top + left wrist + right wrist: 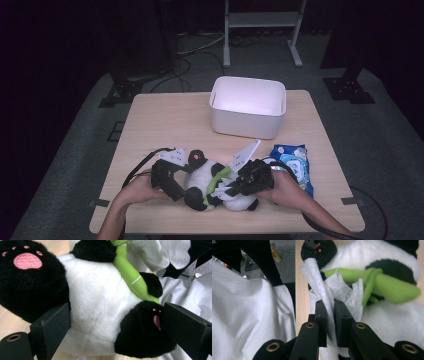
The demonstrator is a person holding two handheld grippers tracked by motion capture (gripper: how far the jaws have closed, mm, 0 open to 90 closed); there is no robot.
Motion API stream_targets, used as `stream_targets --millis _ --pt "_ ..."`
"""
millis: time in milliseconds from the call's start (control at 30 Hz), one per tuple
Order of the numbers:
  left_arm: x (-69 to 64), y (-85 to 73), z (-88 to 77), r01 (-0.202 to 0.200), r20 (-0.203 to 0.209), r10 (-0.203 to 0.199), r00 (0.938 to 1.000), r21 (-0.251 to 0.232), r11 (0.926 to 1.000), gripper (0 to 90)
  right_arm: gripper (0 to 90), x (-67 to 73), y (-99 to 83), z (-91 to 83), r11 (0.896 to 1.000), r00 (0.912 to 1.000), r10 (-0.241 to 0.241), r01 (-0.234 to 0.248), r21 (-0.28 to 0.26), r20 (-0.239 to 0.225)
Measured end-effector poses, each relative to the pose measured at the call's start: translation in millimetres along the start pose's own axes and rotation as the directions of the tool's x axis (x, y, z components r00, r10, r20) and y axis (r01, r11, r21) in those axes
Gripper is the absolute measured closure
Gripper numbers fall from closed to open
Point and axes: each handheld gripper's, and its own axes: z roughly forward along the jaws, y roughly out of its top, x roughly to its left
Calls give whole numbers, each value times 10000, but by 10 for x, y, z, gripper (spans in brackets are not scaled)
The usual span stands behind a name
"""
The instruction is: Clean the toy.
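1. Panda plush toy (210,182) lay on its back near the table's (165,125) front edge.
2. Left gripper (172,182) clamped the toy's belly, jaws wide.
3. Right gripper (235,187) pinched a white wipe (329,290) against the toy, jaws narrow.
4. White bin (247,107) stood behind, well apart.

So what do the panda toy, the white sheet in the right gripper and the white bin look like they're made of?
Panda toy: soft plush, fuzzy pile visible.
White sheet: likely nonwoven wipe or tissue, thin, matte and crumpled.
White bin: probably smooth plastic, with even rounded walls.
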Motion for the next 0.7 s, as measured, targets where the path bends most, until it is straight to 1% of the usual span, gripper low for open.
stream_targets --millis 233,433,533,700 --pt "3 1 -6 -17 -22 17 10000 3 10000 78 817 2 -76 -65 9999 9998 100 -99 -56 144" --pt "9 2 -14 7 -69 -8 10000 -59 10000 78 816 33 -146 -124 9998 9996 176 -175 -69 216" --pt "16 11 -15 38 -118 -39 9999 -69 10000 78 814 63 -150 -102 9998 9997 173 -171 -111 160" --pt "26 19 -16 37 -203 -39 9998 -132 9999 78 812 93 -25 36 9998 9998 -201 201 40 1"
